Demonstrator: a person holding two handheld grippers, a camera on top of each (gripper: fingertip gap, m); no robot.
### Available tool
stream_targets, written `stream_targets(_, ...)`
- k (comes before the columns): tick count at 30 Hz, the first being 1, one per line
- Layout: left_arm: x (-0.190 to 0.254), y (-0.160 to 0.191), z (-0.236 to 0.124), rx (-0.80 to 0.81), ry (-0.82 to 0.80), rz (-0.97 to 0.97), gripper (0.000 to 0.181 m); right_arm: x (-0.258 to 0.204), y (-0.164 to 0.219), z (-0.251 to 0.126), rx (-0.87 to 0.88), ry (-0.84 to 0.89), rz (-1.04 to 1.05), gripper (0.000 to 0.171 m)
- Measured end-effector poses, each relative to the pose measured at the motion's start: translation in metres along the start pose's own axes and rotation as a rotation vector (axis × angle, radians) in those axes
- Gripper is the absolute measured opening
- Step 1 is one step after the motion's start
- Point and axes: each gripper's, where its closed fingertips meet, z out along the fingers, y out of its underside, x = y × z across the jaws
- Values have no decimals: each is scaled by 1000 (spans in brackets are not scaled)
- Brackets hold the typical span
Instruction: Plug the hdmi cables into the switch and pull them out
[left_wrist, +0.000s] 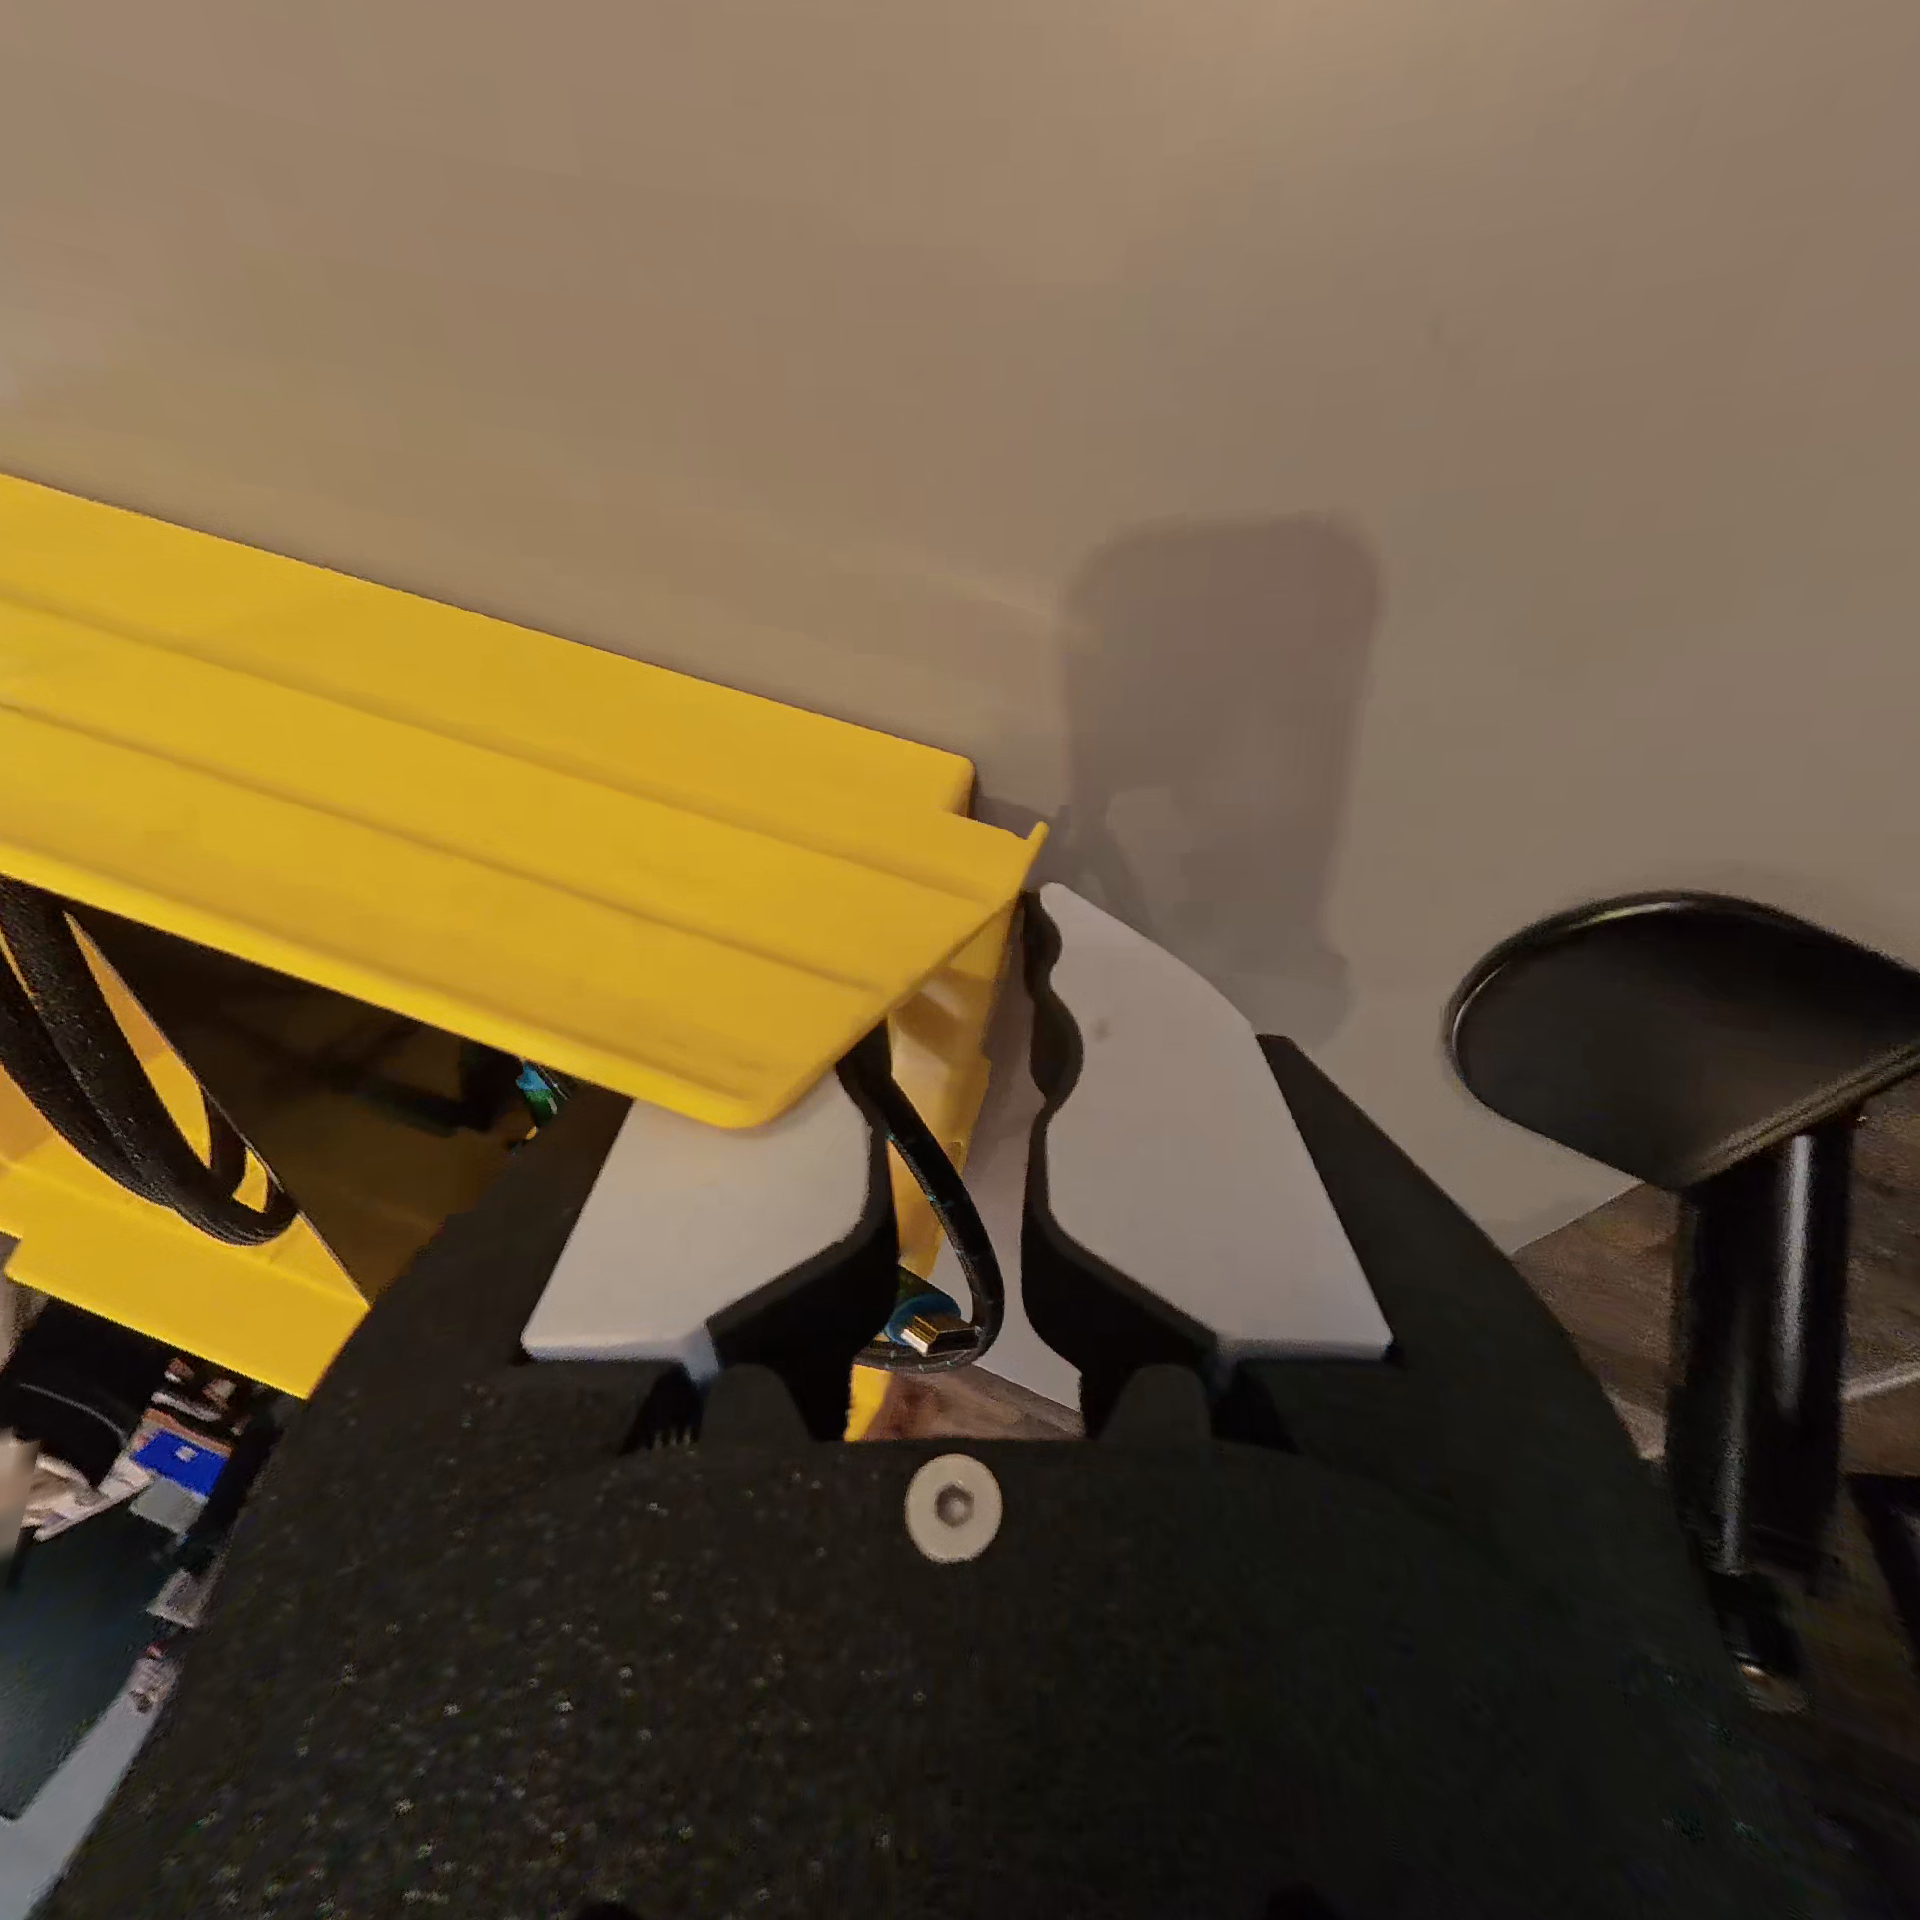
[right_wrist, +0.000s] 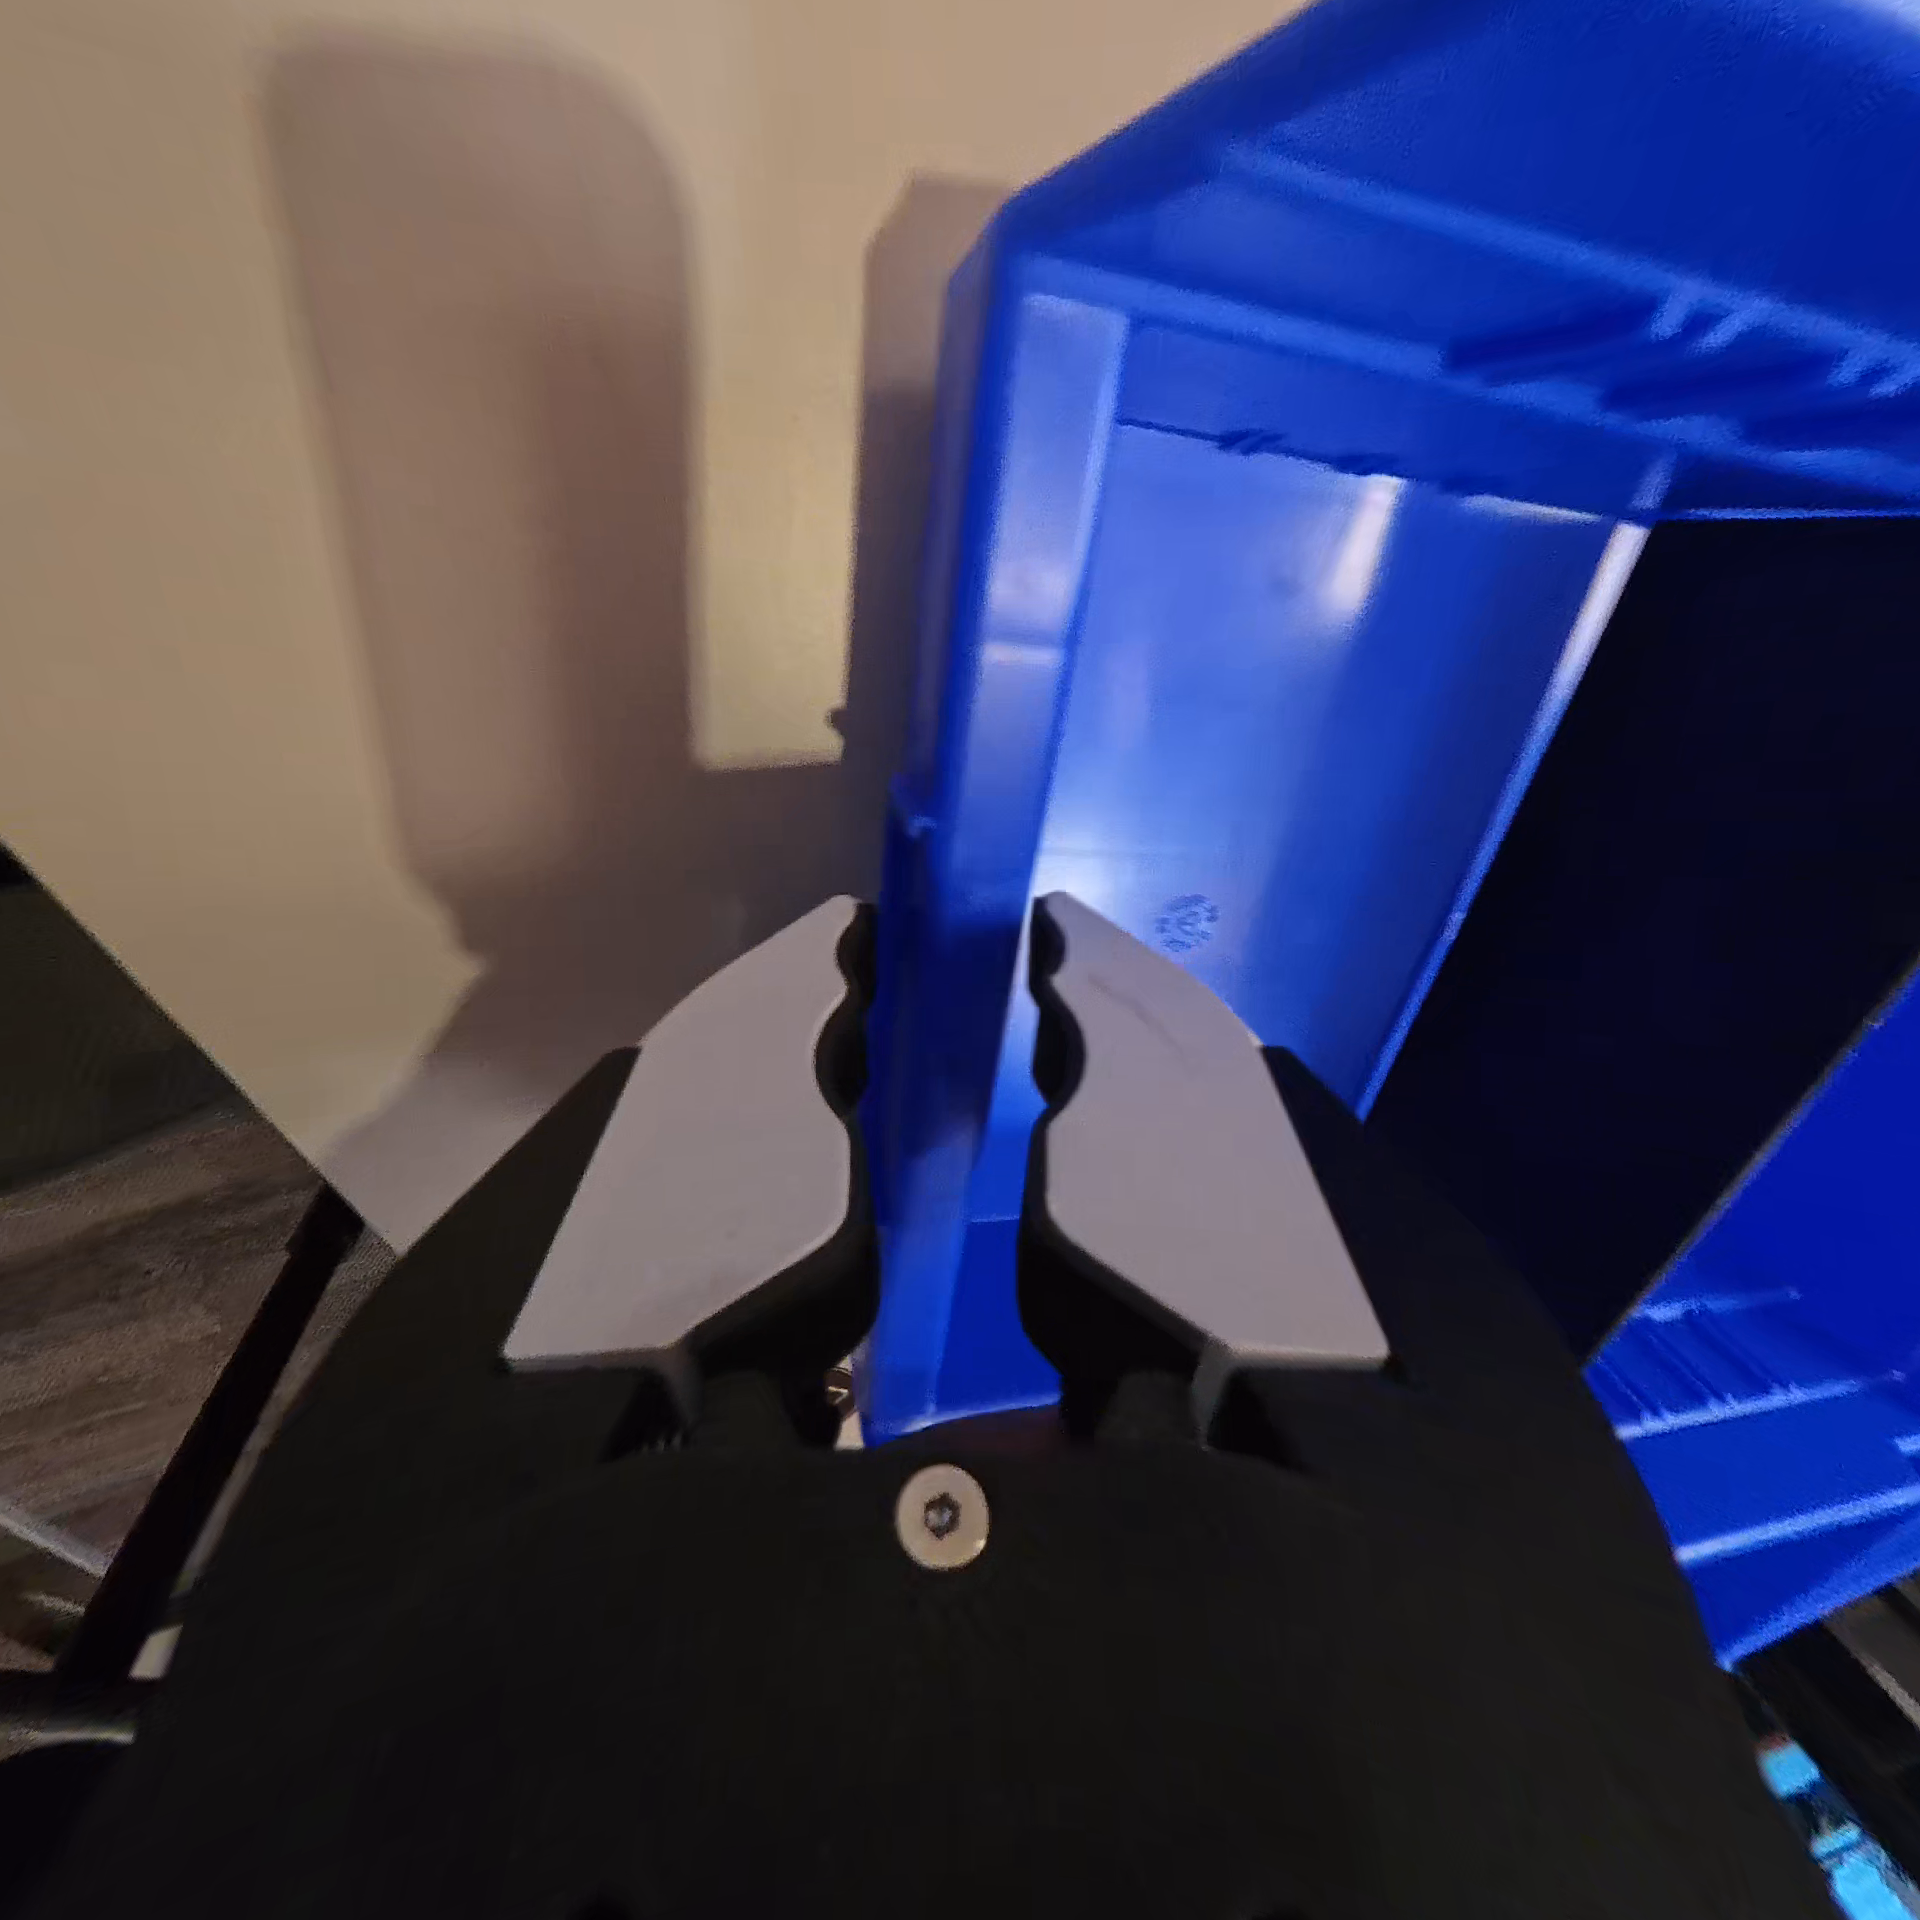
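While my left gripper (left_wrist: 956, 1039) straddles the side wall of the tilted yellow plastic bin (left_wrist: 468, 831), jaws narrowly apart, a thin black HDMI cable (left_wrist: 956, 1195) droops from it between my fingers, its gold plug (left_wrist: 930, 1333) pointing left. Braided black cable (left_wrist: 94, 1081) loops inside. My right gripper (right_wrist: 951, 1039) pinches the tipped blue plastic bin's (right_wrist: 1299, 727) wall

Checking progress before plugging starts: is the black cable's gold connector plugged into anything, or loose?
Loose: the gold connector hangs free on its black cable beside the yellow bin. No switch shows.
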Motion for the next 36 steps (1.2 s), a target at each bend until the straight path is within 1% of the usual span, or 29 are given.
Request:
stream_targets(5,0,8,1,47,-4,108,22,-1,18,1,39,-53,-69,26)
stream_targets(9,-8,25,5,20,-29,163,22,17,41,4,2,-7,-142,27)
stream_targets(13,-13,32,7,43,-45,202,23,35,69,7,-72,45,-197,26)
stream_targets(16,-15,32,8,45,-58,202,23,41,80,8,-87,56,-182,26)
stream_targets(23,-24,24,10,61,-108,202,23,49,77,10,-70,78,-157,27)
stream_targets(32,-26,27,12,115,-142,210,24,59,80,11,-73,125,-153,28)
stream_targets(34,-26,27,12,107,-147,205,24,61,79,9,-67,150,-133,32)
stream_targets(36,-26,26,6,107,-152,190,26,60,72,0,0,157,-91,45)
